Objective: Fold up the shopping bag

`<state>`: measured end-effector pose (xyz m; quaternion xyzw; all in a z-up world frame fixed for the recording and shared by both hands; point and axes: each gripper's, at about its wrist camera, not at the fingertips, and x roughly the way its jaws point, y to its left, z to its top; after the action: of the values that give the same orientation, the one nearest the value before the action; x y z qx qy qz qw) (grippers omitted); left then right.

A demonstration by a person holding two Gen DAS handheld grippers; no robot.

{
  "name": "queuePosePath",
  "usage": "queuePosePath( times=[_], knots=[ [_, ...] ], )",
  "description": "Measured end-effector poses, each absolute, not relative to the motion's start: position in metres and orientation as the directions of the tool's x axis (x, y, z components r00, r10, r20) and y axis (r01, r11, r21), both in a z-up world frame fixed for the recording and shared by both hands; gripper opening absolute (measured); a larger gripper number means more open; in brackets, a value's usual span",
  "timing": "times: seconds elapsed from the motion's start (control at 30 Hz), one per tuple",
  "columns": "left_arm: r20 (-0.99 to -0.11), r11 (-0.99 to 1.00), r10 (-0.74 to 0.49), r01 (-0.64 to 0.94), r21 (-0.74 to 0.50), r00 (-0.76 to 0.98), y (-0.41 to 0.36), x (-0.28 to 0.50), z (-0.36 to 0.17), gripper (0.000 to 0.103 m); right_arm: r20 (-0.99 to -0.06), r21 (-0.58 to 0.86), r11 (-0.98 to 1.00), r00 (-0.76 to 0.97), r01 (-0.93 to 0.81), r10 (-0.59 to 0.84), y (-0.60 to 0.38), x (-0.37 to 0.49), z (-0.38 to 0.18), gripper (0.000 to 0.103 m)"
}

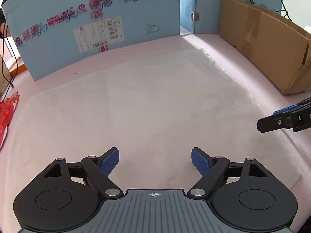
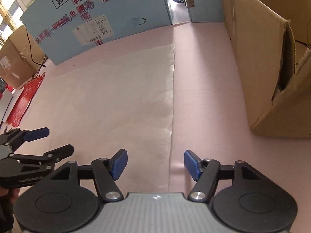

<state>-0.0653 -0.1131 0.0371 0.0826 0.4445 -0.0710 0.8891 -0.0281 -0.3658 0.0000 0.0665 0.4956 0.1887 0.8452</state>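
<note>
A pale translucent shopping bag [image 1: 147, 104] lies flat and spread out on the pink table; in the right wrist view the bag [image 2: 126, 101] fills the middle, its right edge running straight down toward my right gripper. My left gripper [image 1: 155, 162] is open and empty, hovering over the bag's near part. My right gripper [image 2: 155, 164] is open and empty, straddling the bag's right edge near its near corner. The right gripper also shows at the right edge of the left wrist view [image 1: 272, 119], and the left gripper at the left of the right wrist view [image 2: 52, 142].
A blue printed cardboard wall [image 1: 93, 31] stands behind the bag. A brown cardboard box [image 1: 268, 44] stands at the right, close to the bag's right edge [image 2: 272, 68]. A red printed bag [image 1: 7, 114] lies at the far left. Black cables [image 1: 5, 58] hang at the left.
</note>
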Motion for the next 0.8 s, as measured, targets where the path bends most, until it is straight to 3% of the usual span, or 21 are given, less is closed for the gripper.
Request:
queuePosePath(
  times=[0.43, 0.7, 0.8],
  knots=[
    [-0.77, 0.957, 0.188, 0.062, 0.283, 0.61, -0.075, -0.102, 0.04, 0.084, -0.882, 0.345, 0.917, 0.265, -0.199, 0.39, -0.392, -0.058, 0.003, 0.063],
    [-0.768, 0.946, 0.148, 0.139, 0.295, 0.623, -0.064, -0.11, 0.028, 0.092, -0.908, 0.299, 0.947, 0.269, -0.117, 0.32, -0.381, -0.071, 0.002, 0.063],
    [-0.76, 0.946, 0.122, 0.157, 0.283, 0.639, -0.06, -0.112, 0.027, 0.092, -0.906, 0.273, 0.957, 0.306, -0.102, 0.291, -0.374, -0.08, 0.004, 0.054]
  ],
)
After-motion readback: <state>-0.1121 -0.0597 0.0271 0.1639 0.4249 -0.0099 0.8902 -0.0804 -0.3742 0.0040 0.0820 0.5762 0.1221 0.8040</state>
